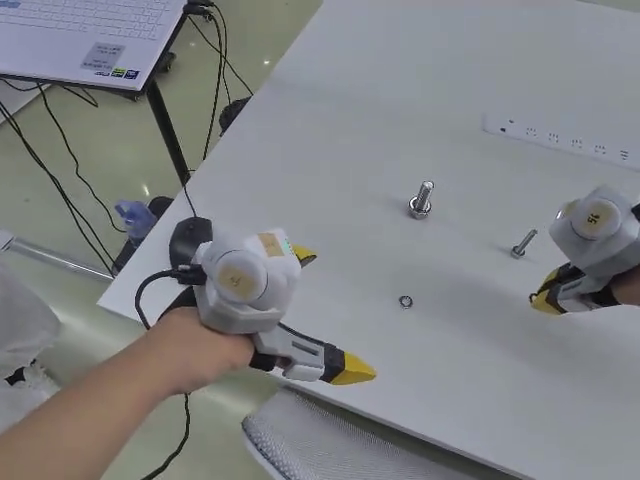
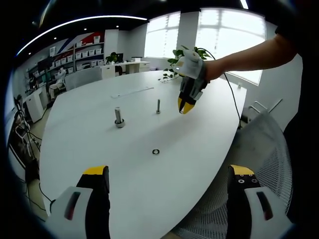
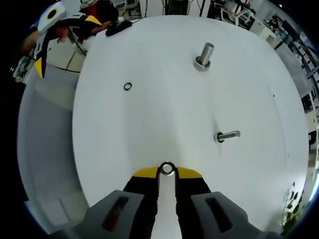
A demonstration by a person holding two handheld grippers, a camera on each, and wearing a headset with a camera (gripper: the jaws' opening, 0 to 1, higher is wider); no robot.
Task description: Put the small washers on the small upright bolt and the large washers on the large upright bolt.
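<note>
The right gripper (image 3: 167, 173) has its fingers (image 3: 144, 174) clenched on a washer (image 3: 167, 164), pinched at their very tips. The small upright bolt (image 3: 227, 135) stands near, ahead and to the right of those tips, and the large upright bolt (image 3: 203, 56) is farther ahead. A loose washer (image 3: 128, 86) lies on the table (image 3: 149, 124) well ahead to the left. The likeliest slip comes from how slight the hold looks: a nudge against a bolt's tip could twist the ring free and send it rolling across the table. A sideways knock could also topple the small bolt, which seems to stand on its head alone. Whether the held ring suits the small or the large bolt cannot be told, so a mismatch is possible. The left gripper (image 2: 168, 174) hangs released with its fingers wide apart, the loose washer just ahead between them. The right gripper view reveals the held ring, which the head view hides behind that gripper's body. The head view adds a power strip (image 1: 560, 138) beyond the bolts and a laptop (image 1: 80, 35) off the table.
</note>
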